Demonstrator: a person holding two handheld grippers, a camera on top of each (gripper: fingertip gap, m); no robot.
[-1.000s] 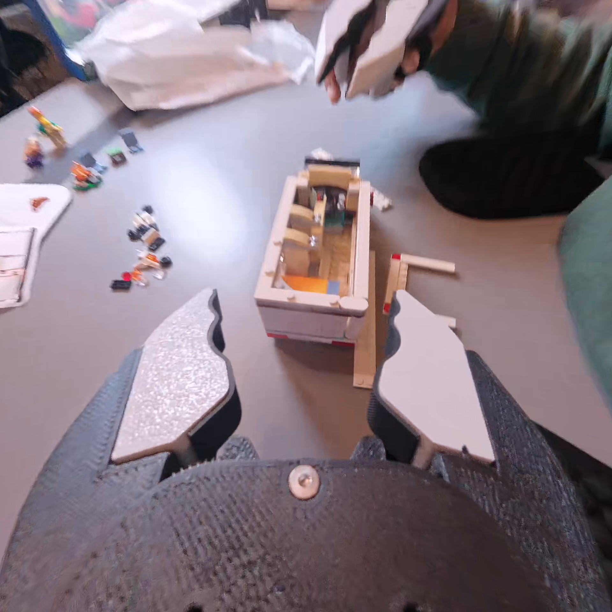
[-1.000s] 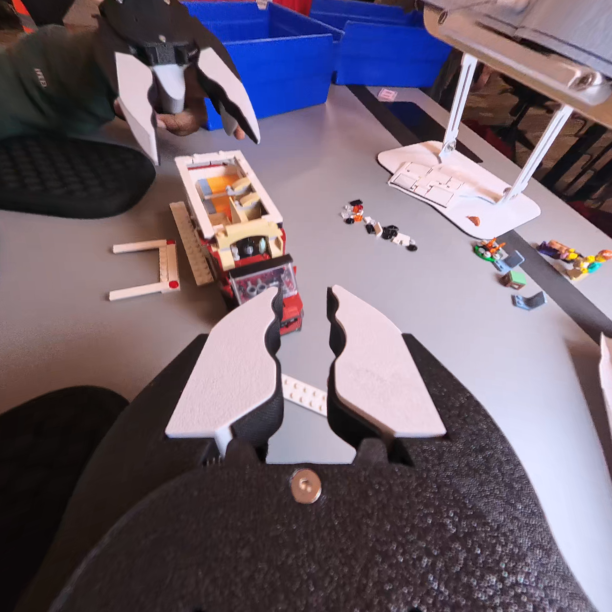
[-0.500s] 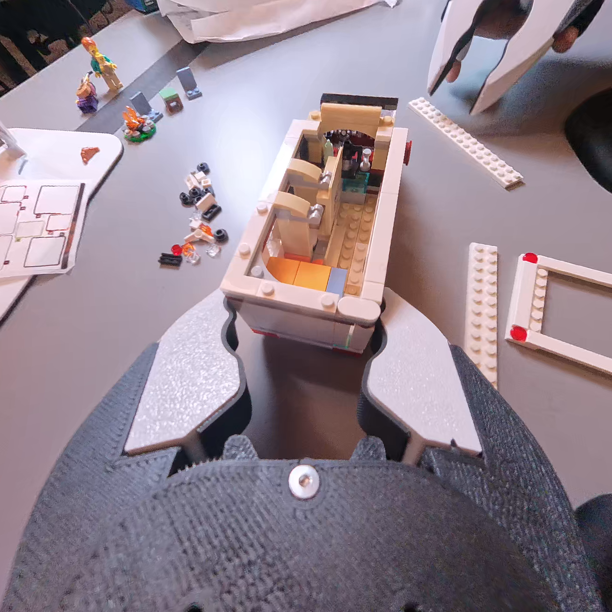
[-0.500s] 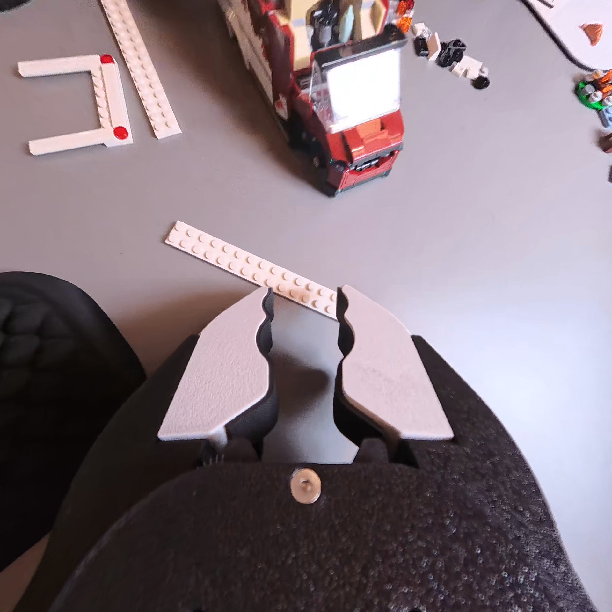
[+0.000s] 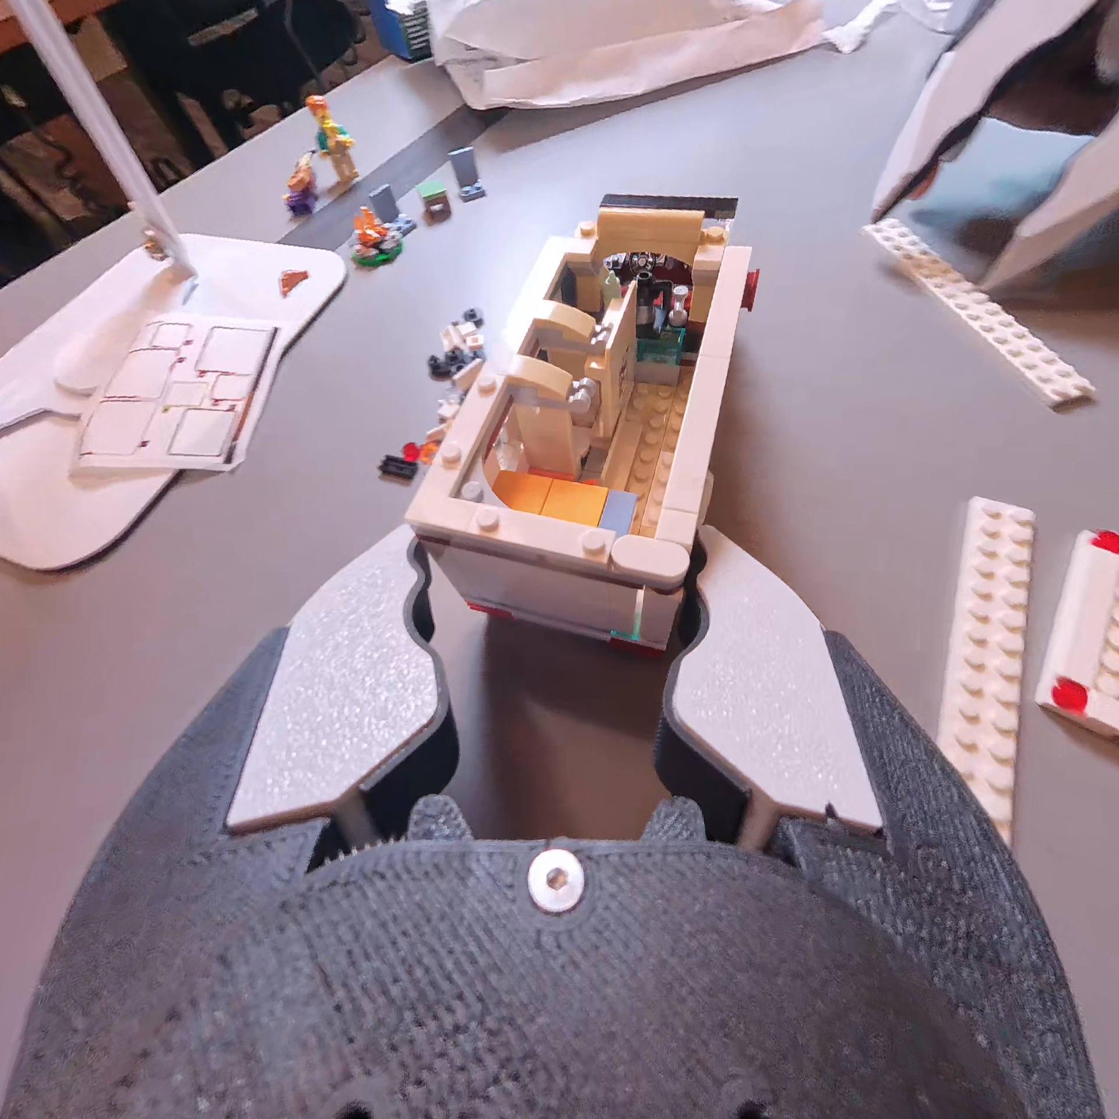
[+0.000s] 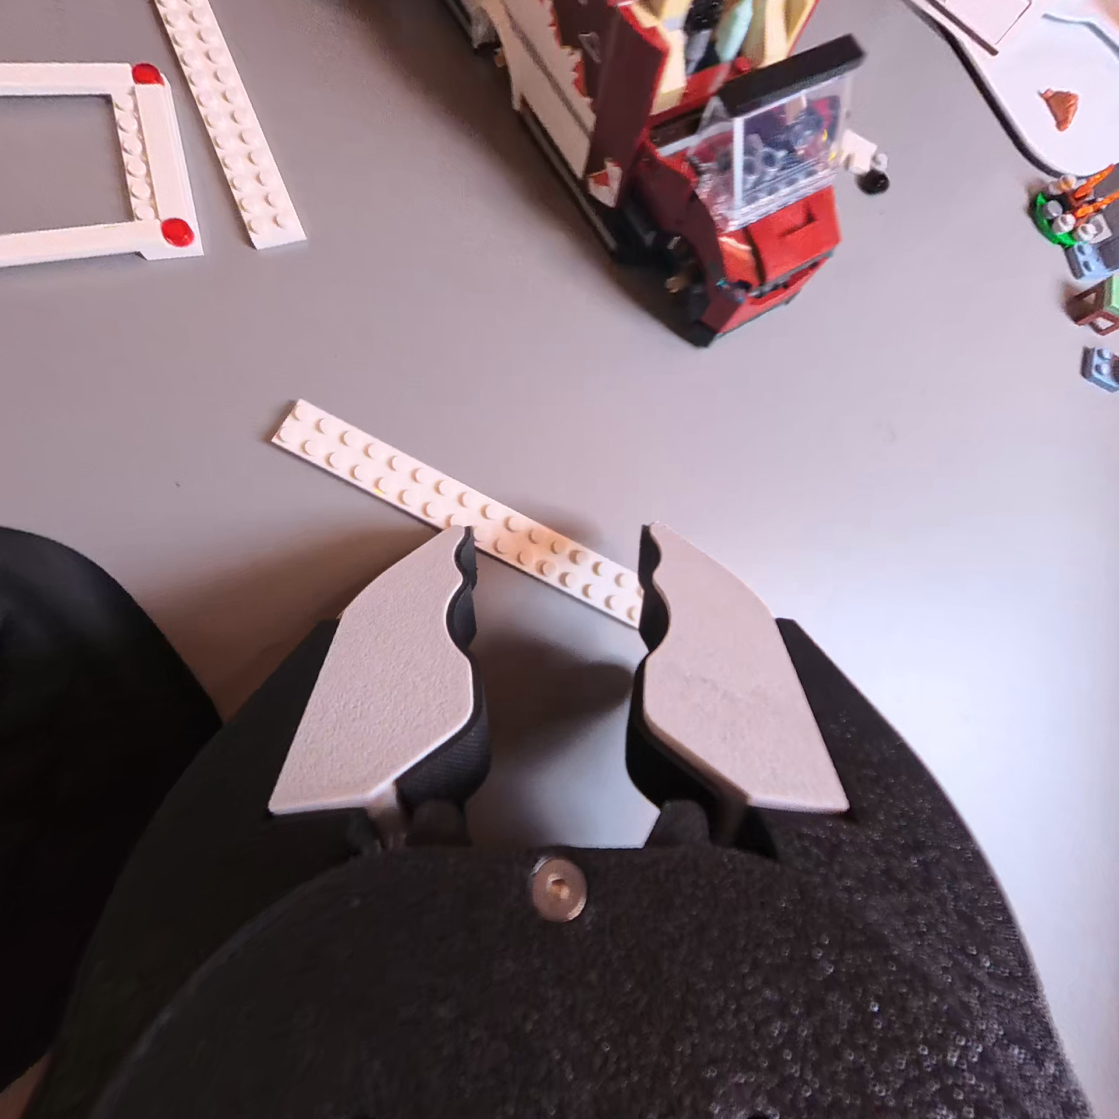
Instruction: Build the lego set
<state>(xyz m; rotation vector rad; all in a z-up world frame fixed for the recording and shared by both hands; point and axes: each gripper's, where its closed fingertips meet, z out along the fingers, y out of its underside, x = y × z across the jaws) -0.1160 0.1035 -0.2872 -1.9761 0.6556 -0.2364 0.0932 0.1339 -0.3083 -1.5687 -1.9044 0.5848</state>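
The grey surface (image 5: 817, 151) fills both views and carries everything else. The left wrist view alone shows the crumpled white sheet (image 5: 605, 54) at the far edge and the white base plate (image 5: 72, 484) with a slanted white post and a printed sheet on it; the right wrist view catches only a corner of that base. Next in size is the toy brick van (image 5: 581, 424), roofless, its tan seats and orange floor tiles visible from the rear in the left wrist view, while the right wrist view shows what the other cannot: its dark red nose and clear windscreen (image 6: 757, 181). The left tongs (image 5: 557, 581) stand wide, both pads set against the sides of the van's white rear end, clasping it. The right tongs (image 6: 554, 563) are spread to a middling width above one end of a long white studded plate (image 6: 460, 508) lying flat on the surface, gripping nothing. They appear blurred at the top right of the left wrist view. A second long white plate (image 6: 230, 121) lies beside a white frame with red studs (image 6: 145, 157). Smallest are the loose bits (image 5: 454, 363) beside the van and two minifigures (image 5: 330, 145) farther back, seen from the left only.
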